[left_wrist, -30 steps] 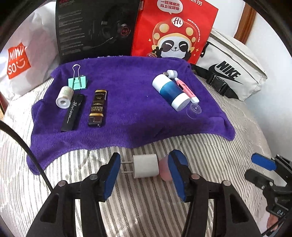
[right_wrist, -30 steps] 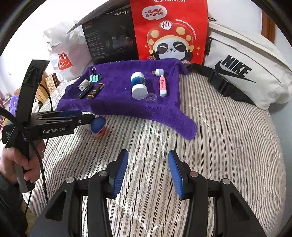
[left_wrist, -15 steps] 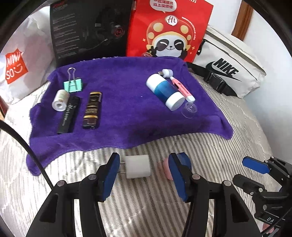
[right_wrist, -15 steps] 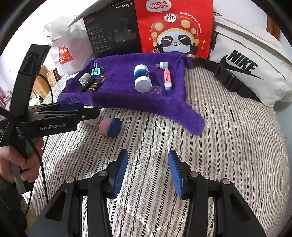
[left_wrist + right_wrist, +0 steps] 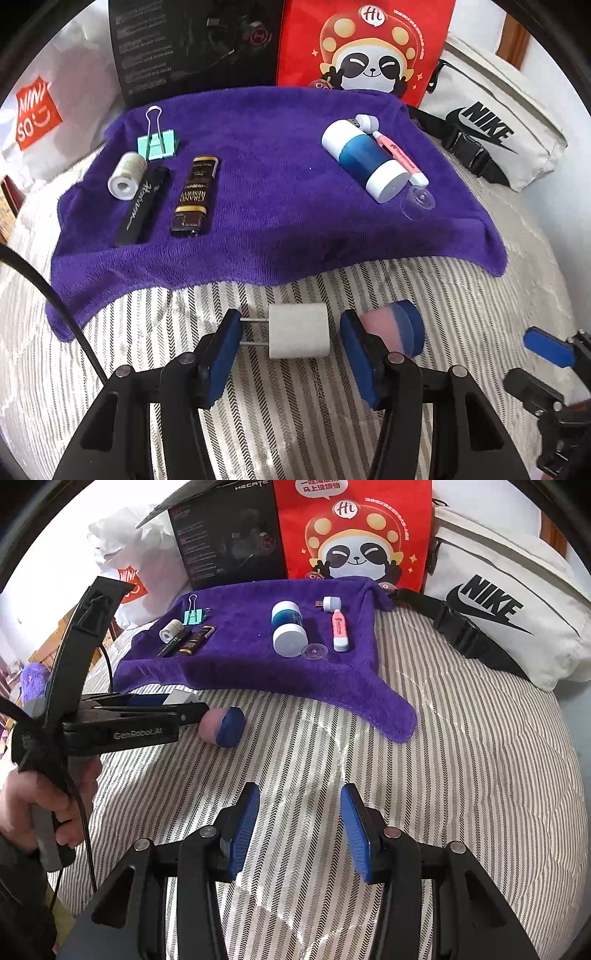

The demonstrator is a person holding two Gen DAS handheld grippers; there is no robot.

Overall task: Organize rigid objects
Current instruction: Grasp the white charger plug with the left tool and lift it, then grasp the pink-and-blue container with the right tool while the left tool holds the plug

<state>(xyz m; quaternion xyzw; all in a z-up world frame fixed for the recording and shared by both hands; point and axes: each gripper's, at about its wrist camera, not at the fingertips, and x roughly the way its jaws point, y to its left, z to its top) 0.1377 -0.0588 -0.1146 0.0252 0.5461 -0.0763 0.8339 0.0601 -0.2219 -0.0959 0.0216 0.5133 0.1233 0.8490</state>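
Note:
A white plug adapter [image 5: 299, 336] lies on the striped bedspread between the open jaws of my left gripper [image 5: 291, 350]; its prongs point at the left pad, and neither pad visibly presses it. A pink and blue cylinder [image 5: 395, 330] lies just right of the right pad, also seen in the right wrist view [image 5: 225, 725]. A purple towel [image 5: 277, 199] holds a green binder clip [image 5: 159, 142], a white roll [image 5: 125, 175], a black pen case [image 5: 144, 205], a lighter [image 5: 194, 195], a blue-white bottle [image 5: 364, 162], a pink highlighter [image 5: 402, 160] and a clear cap [image 5: 417, 201]. My right gripper [image 5: 299, 829] is open and empty over the bedspread.
Behind the towel stand a black headset box [image 5: 195, 48], a red panda bag [image 5: 365, 48], a white Miniso bag [image 5: 37, 107] and a white Nike pouch [image 5: 495, 125]. The bed's right edge drops off past the pouch.
My left gripper has moved forward so the white adapter now lies between its pads. The pink and blue cylinder has come out to the right of the right pad.

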